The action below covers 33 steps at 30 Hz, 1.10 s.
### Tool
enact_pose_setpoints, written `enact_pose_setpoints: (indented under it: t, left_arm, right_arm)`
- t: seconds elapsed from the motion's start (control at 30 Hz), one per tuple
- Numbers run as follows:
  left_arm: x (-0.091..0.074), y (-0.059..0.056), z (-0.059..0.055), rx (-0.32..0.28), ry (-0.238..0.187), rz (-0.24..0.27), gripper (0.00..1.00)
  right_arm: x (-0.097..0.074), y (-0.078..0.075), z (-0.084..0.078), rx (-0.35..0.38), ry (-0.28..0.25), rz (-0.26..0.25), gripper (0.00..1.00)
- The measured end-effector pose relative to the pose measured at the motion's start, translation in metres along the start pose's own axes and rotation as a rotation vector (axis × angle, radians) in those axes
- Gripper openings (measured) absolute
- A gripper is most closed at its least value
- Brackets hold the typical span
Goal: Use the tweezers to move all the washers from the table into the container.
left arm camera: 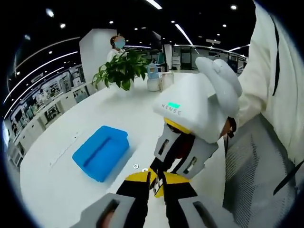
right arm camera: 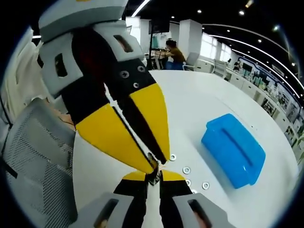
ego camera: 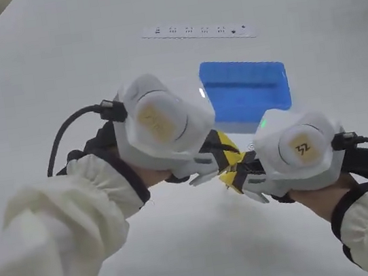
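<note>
The right gripper point(right arm camera: 153, 176) and left gripper point(left arm camera: 156, 183) are meeting tip to tip, jaws pressing nearly shut on a thin metal bit, possibly the tweezers, I cannot tell, while four washers point(right arm camera: 186, 169) are lying on the table point(right arm camera: 190, 104) at two o'clock, so the moving is looking unstarted, and the blue container point(right arm camera: 235, 149) is waiting beyond them.

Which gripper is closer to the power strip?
Left. The left gripper is beside the blue container, short of the power strip; the right gripper sits further back toward the person, in front of the container.
</note>
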<state>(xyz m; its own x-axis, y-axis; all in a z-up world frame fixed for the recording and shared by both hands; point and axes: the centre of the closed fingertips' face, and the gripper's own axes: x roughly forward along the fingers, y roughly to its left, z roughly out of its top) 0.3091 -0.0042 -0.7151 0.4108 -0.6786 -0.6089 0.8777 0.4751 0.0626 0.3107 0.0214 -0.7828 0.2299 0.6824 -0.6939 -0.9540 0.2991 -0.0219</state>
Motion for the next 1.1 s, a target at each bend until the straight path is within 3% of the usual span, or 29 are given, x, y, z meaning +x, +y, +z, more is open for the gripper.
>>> enact_pose_setpoints:
  t: [0.03, 0.07, 0.13, 0.2, 0.37, 0.57, 0.67, 0.9, 1.1]
  left_arm:
    - [-0.001, 0.005, -0.002, -0.065, -0.02, 0.055, 0.17]
    - [-0.003, 0.005, -0.004, -0.118, -0.036, 0.076, 0.27]
    - [-0.009, 0.003, -0.01, -0.212, -0.074, 0.093, 0.33]
    - [-0.016, 0.003, -0.019, -0.266, -0.087, 0.12, 0.35]
    - [-0.028, 0.003, -0.046, -0.367, -0.048, 0.22, 0.62]
    - [-0.032, -0.001, -0.063, -0.404, -0.034, 0.284, 0.78]
    - [-0.03, -0.006, -0.069, -0.396, -0.018, 0.29, 0.83]
    - [-0.022, -0.018, -0.066, -0.381, -0.002, 0.252, 0.86]
    - [-0.019, -0.018, -0.065, -0.371, 0.009, 0.243, 0.86]
  right_arm:
    - [0.0, 0.0, 0.0, 0.002, -0.001, 0.002, 0.05]
    - [0.0, -0.001, 0.0, 0.0, 0.001, 0.002, 0.05]
    - [-0.003, -0.005, 0.001, 0.004, -0.004, -0.003, 0.05]
    - [-0.006, -0.009, 0.006, 0.032, -0.027, 0.004, 0.05]
    - [-0.01, -0.023, 0.022, 0.112, -0.089, 0.009, 0.05]
    - [-0.002, -0.031, 0.032, 0.153, -0.119, 0.013, 0.05]
    - [0.004, -0.032, 0.035, 0.154, -0.121, 0.018, 0.05]
    - [0.018, -0.03, 0.038, 0.149, -0.112, 0.025, 0.06]
    - [0.028, -0.035, 0.037, 0.132, -0.093, 0.022, 0.05]
